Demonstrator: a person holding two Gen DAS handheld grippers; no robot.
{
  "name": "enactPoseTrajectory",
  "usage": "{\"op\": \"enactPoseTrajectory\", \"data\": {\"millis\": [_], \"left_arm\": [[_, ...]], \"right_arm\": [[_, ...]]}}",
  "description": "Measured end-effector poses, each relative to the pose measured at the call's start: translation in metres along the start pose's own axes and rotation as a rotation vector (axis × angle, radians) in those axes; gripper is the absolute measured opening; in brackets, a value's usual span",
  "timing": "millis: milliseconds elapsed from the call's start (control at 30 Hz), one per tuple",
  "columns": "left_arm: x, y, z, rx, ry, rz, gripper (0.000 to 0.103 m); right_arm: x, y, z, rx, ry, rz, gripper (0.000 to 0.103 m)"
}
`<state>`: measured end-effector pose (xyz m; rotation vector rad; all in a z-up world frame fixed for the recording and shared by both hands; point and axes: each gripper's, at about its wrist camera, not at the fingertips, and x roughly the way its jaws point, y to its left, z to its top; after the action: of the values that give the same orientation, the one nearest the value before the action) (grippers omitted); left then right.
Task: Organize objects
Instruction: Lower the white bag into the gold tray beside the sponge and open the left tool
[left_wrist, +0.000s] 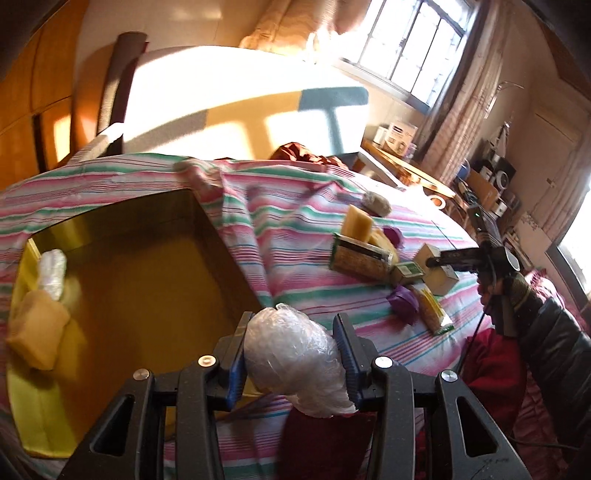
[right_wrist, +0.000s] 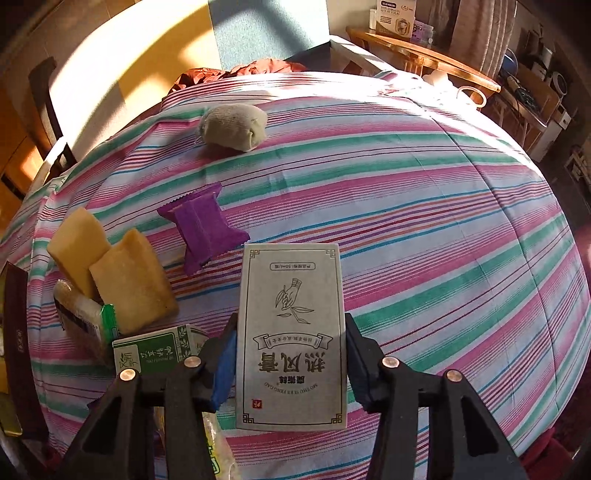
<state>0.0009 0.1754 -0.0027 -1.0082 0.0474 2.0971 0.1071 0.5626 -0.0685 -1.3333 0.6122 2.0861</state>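
The left gripper (left_wrist: 295, 354) is being seen clenched on a plastic-wrapped white bundle (left_wrist: 295, 365), gripped across its middle, its long axis running from the centre of the frame toward the lower edge. The yellow box (left_wrist: 122, 254) is lying to the left of it, open side up, with a second white bundle (left_wrist: 51, 273) and a tan sponge (left_wrist: 37, 332) already resting along its left wall; the left hand is judged to be the nearer one to that box. In the right wrist view, the right gripper (right_wrist: 291, 369) is being held closed on a grey printed carton (right_wrist: 291, 332), whose long axis is pointing up the frame. The carton's underside is being hidden, and the box's near wall is being cut off by the gripper body.
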Motion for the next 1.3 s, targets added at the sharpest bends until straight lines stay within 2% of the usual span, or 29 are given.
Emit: {"op": "enactPoseTrajectory", "data": {"millis": [133, 233, 367, 600, 867, 1300], "left_arm": [[-0.031, 0.064, -0.008, -0.091, -0.008, 0.170, 0.043], [-0.040, 0.106, -0.020, -0.140, 0.022, 0.294, 0.043], [-0.036, 0.142, -0.036, -0.176, 0.069, 0.388, 0.043], [-0.020, 0.158, -0.046, -0.167, 0.121, 0.439, 0.045], [-0.015, 0.157, -0.050, -0.145, 0.117, 0.470, 0.050], [-0.051, 0.140, -0.045, -0.186, -0.012, 0.544, 0.062]], "right_arm": [[0.000, -0.002, 0.000, 0.011, -0.006, 0.001, 0.051], [0.000, 0.001, 0.000, -0.003, -0.008, -0.010, 0.051], [-0.001, 0.000, 0.000, -0.002, -0.013, -0.010, 0.051], [-0.003, -0.003, 0.000, 0.012, -0.022, -0.014, 0.051], [-0.002, -0.005, 0.000, 0.016, -0.022, -0.020, 0.051], [-0.006, -0.013, 0.000, 0.058, -0.041, -0.046, 0.051]]}}
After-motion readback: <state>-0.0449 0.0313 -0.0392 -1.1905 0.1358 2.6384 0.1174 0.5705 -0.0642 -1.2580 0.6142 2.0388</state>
